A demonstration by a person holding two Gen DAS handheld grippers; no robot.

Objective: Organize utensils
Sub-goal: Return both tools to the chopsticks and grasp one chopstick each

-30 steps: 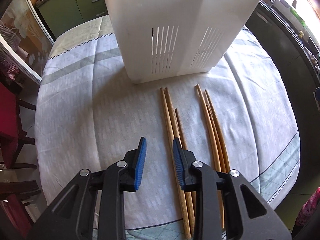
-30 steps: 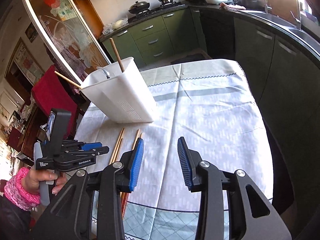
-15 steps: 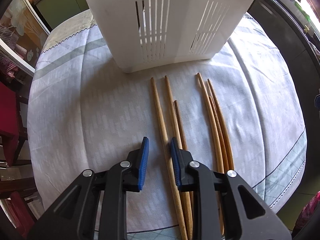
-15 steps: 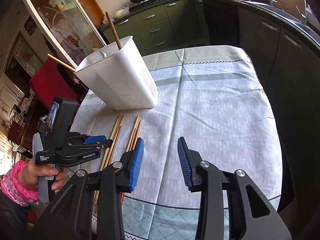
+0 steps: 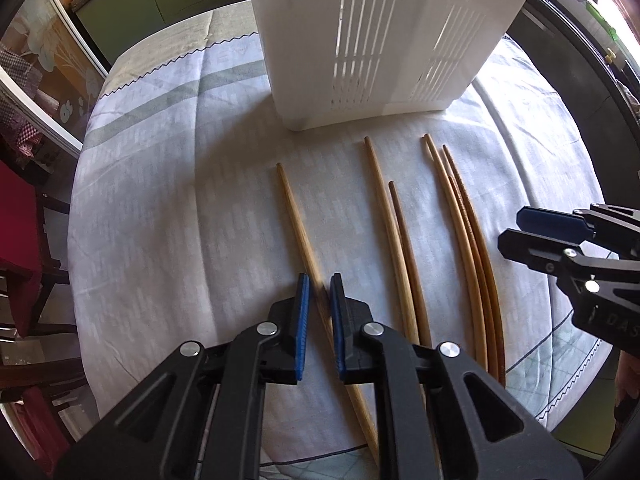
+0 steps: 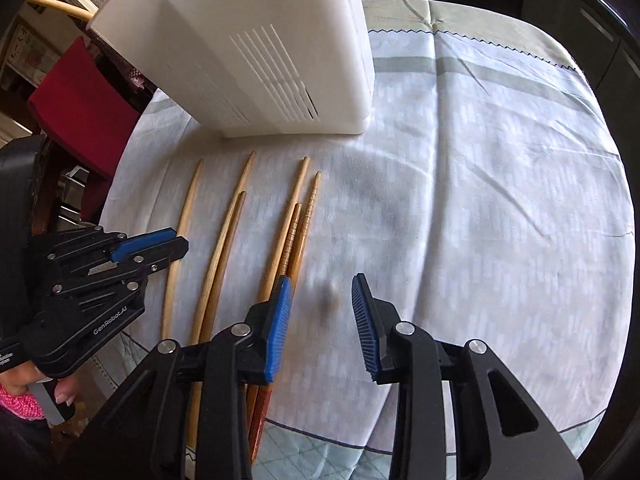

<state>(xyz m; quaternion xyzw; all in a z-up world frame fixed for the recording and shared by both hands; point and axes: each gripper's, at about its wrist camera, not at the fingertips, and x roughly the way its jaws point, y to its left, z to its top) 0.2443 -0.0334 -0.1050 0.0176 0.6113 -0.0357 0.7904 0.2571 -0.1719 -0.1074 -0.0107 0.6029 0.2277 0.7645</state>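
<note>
Several wooden chopsticks lie side by side on the tablecloth in front of a white slotted utensil holder [image 5: 384, 40], which also shows in the right wrist view [image 6: 272, 52]. My left gripper [image 5: 319, 280] is shut on the leftmost chopstick [image 5: 294, 216], which lies apart from the others [image 5: 394, 232]; it is also seen from the right wrist view [image 6: 160, 240]. My right gripper [image 6: 322, 292] is open and empty, low over the cloth just right of the rightmost chopsticks [image 6: 300, 224]; it also shows in the left wrist view [image 5: 532, 232].
A light patterned tablecloth [image 6: 500, 200] covers the table. A red chair [image 6: 80, 100] stands at the left edge. Dark kitchen cabinets [image 5: 580, 80] run behind and to the right of the table. One chopstick sticks out of the holder's top [image 6: 56, 4].
My left gripper has closed on the leftmost chopstick and drawn it left, away from its neighbours. My right gripper has come down low toward the rightmost chopsticks, staying open.
</note>
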